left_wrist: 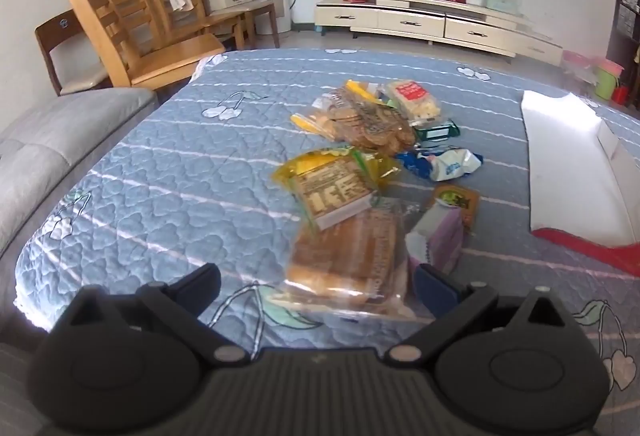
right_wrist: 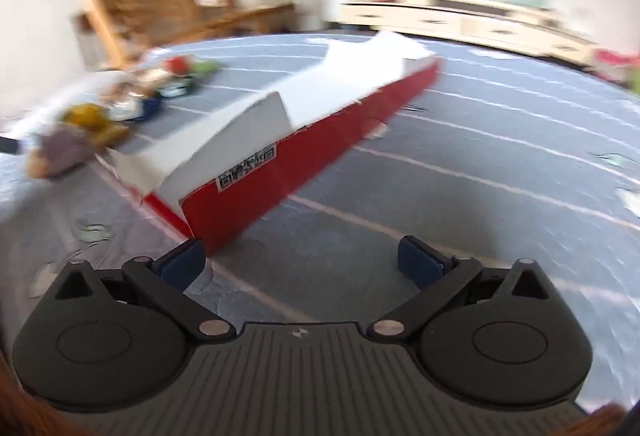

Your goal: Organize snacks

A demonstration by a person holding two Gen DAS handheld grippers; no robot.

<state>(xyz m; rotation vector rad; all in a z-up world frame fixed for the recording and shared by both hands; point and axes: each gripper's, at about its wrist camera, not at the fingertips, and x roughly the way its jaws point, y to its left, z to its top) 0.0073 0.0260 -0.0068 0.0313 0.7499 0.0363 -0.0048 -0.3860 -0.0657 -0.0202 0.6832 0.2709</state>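
Several snack packs lie in a loose pile on a blue quilted cover [left_wrist: 168,172]. In the left wrist view a clear bag of brown bread [left_wrist: 348,256] lies nearest, with a yellow pack [left_wrist: 336,188] on it, a purple pack [left_wrist: 440,240], a blue-white wrapper [left_wrist: 444,164] and a bag of biscuits [left_wrist: 368,124] beyond. My left gripper [left_wrist: 318,290] is open just in front of the bread bag. A red box with a white inside [right_wrist: 280,140] shows in the right wrist view. My right gripper [right_wrist: 302,262] is open, its left finger [right_wrist: 182,264] by the box's near corner. The pile [right_wrist: 92,124] is blurred at left.
The box also shows at the right edge of the left wrist view [left_wrist: 576,172]. Wooden chairs [left_wrist: 132,32] stand at the back left, a grey sofa [left_wrist: 44,144] at left, and a cream TV cabinet [left_wrist: 432,22] along the far wall.
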